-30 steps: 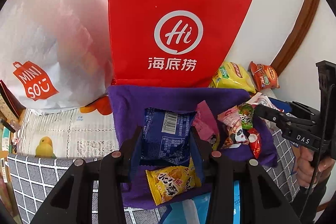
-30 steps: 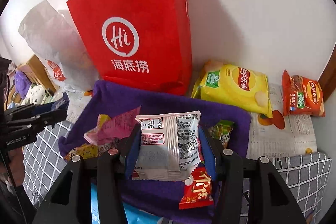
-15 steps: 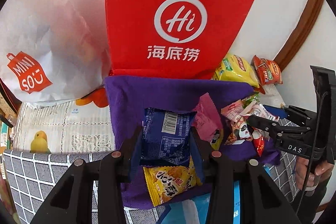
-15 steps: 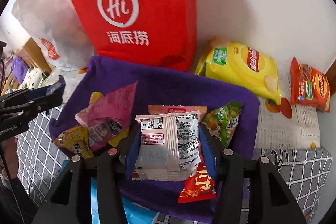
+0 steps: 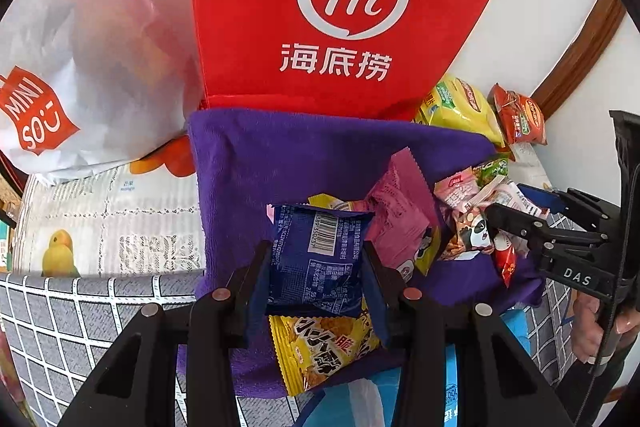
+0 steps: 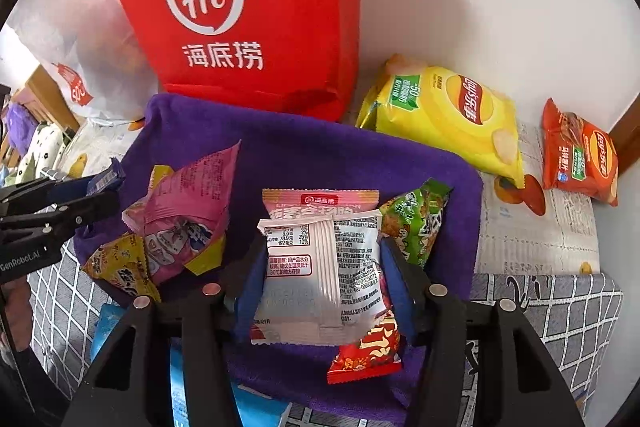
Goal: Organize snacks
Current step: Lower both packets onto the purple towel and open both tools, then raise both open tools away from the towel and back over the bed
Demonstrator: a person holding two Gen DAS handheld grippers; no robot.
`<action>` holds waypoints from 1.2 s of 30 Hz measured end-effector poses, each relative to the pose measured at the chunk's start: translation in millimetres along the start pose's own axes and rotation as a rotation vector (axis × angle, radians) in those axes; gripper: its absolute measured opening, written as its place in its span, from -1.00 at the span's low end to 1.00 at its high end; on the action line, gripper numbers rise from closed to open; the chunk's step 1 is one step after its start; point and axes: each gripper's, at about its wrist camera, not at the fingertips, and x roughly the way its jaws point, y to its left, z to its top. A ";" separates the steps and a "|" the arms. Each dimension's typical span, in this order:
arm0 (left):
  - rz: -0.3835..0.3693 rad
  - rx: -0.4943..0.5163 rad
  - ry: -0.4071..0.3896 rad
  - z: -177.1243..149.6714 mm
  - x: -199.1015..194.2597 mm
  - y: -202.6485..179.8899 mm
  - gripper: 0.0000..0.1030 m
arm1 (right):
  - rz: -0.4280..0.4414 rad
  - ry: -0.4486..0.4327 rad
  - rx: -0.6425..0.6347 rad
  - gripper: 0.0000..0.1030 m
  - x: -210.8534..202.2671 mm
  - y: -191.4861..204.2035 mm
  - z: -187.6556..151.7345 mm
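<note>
The left gripper (image 5: 316, 267) is clamped on a dark blue snack packet (image 5: 318, 259), barcode side up, its pads pressing both edges, just as a second ago; the packet hangs over the purple cloth (image 5: 280, 155), above a yellow packet (image 5: 320, 351) that lies flat beneath it. Compared with the earlier pictures, the cloth and the heap of small snacks fill more of both views, and the red paper bag (image 5: 340, 7) now runs off the top edge, so both grippers have come lower toward the cloth. The right gripper (image 6: 320, 275) has a white packet (image 6: 320, 267) with printed text between its blue pads, and its jaws are opening: the pads stand a little wider than before, the right one still close against the packet's edge, the left edge hard to judge. Under that packet lie a pink packet (image 6: 320, 201), a green one (image 6: 416, 223) to its right and a red one (image 6: 366, 351) nearer the camera, all on the cloth; the pink one was hidden a second ago. A crumpled pink wrapper (image 6: 188, 203) and another yellow packet (image 6: 120, 267) sit at the cloth's left side. Behind the cloth, the red bag stands against the wall beside a white plastic bag (image 5: 80, 47); a large yellow crisp bag (image 6: 452, 115) and a smaller orange crisp bag (image 6: 580, 155) lie on the patterned table cover (image 6: 536, 239), well apart from the pile, unchanged in place
</note>
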 end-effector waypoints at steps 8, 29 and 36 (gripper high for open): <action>0.013 0.014 0.006 -0.5 1.5 -2.7 -0.20 | 0.005 -0.085 0.024 0.30 -24.9 -1.5 3.6; 0.020 -0.008 -0.036 1.6 -17.7 -1.0 0.21 | -0.086 -0.315 0.054 0.56 -65.4 -5.1 8.7; -0.040 0.007 -0.135 1.6 -38.6 -4.8 0.21 | -0.080 -0.341 0.090 0.67 -71.9 -5.2 7.6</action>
